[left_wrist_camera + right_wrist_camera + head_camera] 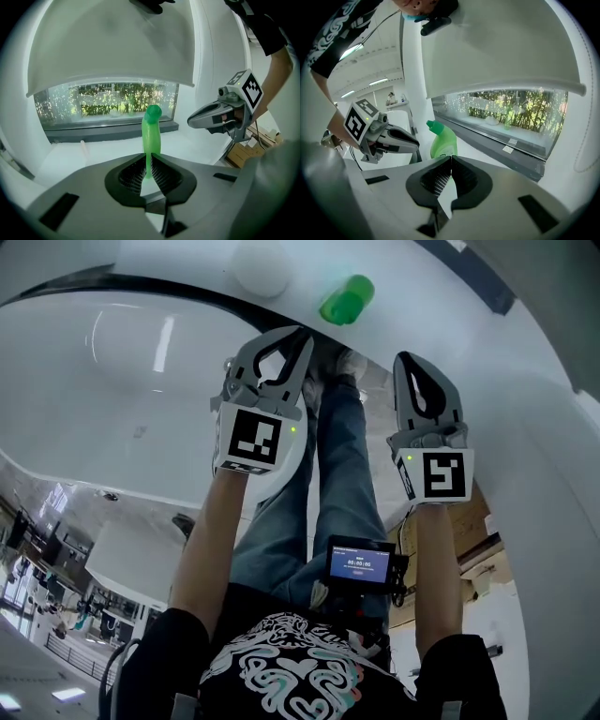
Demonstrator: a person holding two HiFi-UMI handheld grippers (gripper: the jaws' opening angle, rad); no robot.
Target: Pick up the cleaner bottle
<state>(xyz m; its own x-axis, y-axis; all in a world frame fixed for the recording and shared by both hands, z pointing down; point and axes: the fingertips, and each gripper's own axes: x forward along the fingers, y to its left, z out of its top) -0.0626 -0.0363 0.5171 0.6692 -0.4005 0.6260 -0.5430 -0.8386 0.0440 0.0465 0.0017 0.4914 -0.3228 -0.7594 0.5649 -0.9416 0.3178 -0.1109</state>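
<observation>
The cleaner bottle [347, 299] is bright green with an angled neck and stands on a white ledge [422, 296] ahead of both grippers. In the left gripper view the cleaner bottle [152, 136] rises straight beyond the tips of my left gripper [150, 174], whose jaws are shut with nothing between them. My left gripper [296, 336] sits a short way below and left of the bottle. My right gripper [406, 362] hangs to the bottle's lower right, also shut and holding nothing. From the right gripper view the bottle [443, 140] stands just past my right gripper [451, 161], with the left gripper [412, 140] beside it.
A white rounded object [261, 268] rests on the ledge left of the bottle. A window strip with greenery [117, 103] runs behind the ledge. Below me are my jeans-clad legs [328, 484], a small screen device [361, 564] and wooden boards [478, 540] at the right.
</observation>
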